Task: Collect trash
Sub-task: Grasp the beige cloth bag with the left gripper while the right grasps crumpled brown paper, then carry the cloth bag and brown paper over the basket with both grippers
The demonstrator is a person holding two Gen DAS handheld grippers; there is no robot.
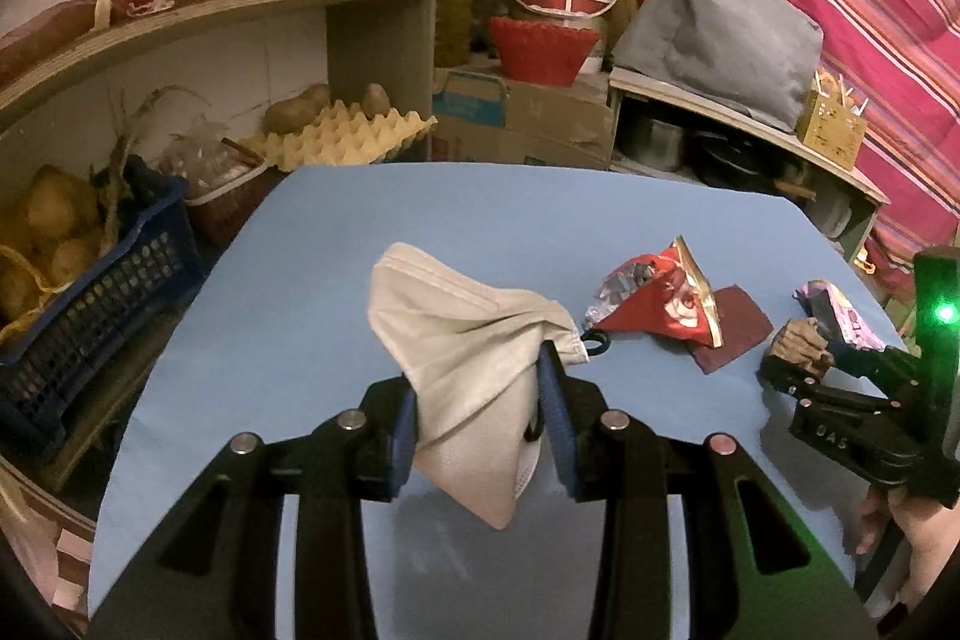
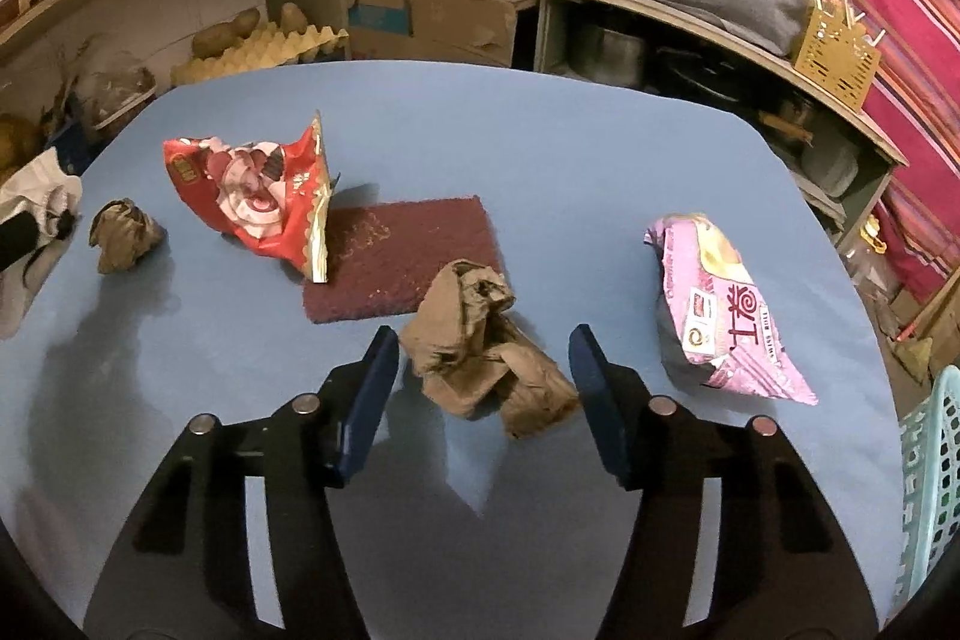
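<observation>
Trash items lie scattered on the blue cloth-covered surface [image 2: 540,148]: a crumpled brown paper wad [image 2: 480,346], a smaller brown paper ball [image 2: 123,235], a torn red foil snack wrapper [image 2: 252,196], a pink printed snack packet [image 2: 720,310] and a dark maroon scouring pad [image 2: 402,256].

Left tongs [image 1: 480,418]: clamped on a bunched grey-white fabric face mask [image 1: 468,358], which hangs lifted above the surface. That item counts as picked but not yet deposited.

Right tongs [image 2: 480,394]: apart, straddling the large brown wad. The wad sits between the blue pads [image 2: 372,400]; gaps show on both sides, so no grip yet. The left wrist view shows the same tongs low at the wad, near the pink packet.

Step in hand, as judged: grasping the brown wad with the right tongs while the left carries the mask.

Next move calls for: closing the right tongs squarely on the wad's bulk, since loose folds may slip out, then lifting. A pale green mesh basket [image 2: 936,490] at the right edge looks like a likely bin; this is unconfirmed.
</observation>
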